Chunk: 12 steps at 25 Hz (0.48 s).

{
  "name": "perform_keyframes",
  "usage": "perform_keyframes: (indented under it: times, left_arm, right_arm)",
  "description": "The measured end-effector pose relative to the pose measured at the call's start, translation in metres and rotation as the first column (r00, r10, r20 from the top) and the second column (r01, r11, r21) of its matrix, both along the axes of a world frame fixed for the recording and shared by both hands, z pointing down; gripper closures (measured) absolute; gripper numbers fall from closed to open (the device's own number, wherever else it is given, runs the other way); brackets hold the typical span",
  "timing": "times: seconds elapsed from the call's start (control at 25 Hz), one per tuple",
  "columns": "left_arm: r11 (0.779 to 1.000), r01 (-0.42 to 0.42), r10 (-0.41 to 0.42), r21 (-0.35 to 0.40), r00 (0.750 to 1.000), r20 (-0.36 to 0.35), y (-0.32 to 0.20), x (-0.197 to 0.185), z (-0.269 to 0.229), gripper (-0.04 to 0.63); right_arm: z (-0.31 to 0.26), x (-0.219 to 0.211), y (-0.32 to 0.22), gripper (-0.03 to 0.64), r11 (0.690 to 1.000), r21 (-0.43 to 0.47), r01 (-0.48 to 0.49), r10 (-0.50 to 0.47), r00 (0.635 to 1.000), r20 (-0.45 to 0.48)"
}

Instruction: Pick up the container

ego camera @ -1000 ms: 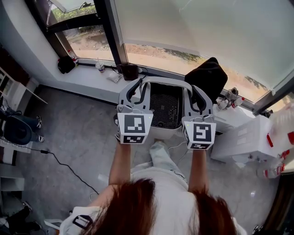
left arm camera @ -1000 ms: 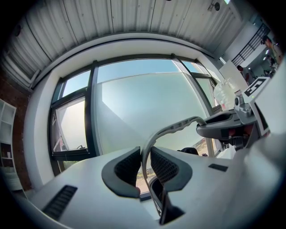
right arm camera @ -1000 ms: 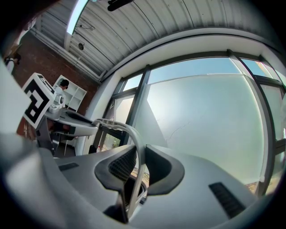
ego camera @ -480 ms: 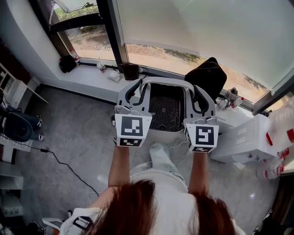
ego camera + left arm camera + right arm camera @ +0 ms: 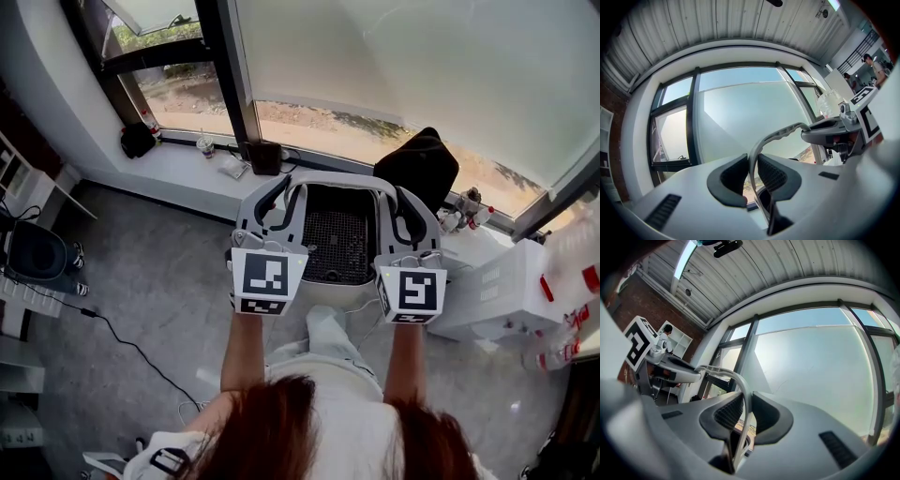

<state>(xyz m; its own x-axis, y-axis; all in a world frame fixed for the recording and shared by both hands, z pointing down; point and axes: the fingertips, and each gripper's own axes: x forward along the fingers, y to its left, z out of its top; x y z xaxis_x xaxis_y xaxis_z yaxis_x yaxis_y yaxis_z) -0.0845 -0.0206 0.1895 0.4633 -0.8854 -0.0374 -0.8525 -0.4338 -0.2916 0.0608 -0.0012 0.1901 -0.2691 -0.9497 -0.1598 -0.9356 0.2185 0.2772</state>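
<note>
Container point(image 5: 342, 177) up off floor point(image 5: 159, 309), hanging between my two grippers in front of me, short of window sill point(image 5: 187, 169). Left gripper point(image 5: 750, 174) pinching thin white rim point(image 5: 780, 135) on container's left side. Right gripper point(image 5: 745, 412) pinching rim on right side. Pads tight on plastic, no gap I can see. Dark mesh bottom point(image 5: 337, 234) showing, nothing visible inside. My judgement: pickup essentially done, with grasp made and load airborne, roughly level. What's left: hold steady, keep both pinches even.

container point(image 5: 337, 225) before window point(image 5: 394, 66), above floor point(image 5: 159, 309)
</note>
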Motion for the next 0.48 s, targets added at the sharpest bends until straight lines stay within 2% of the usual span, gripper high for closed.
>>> perform_keyframes:
  times: [0.48]
  left_arm:
    - [1.0,0.002,-0.002,-0.012,1.0,-0.004,-0.0018,-0.0013,0.0032,0.518]
  right_arm:
    - [0.0018,-0.0013,-0.0011,0.541,1.0,-0.007,0.003,-0.003,1.0,0.001]
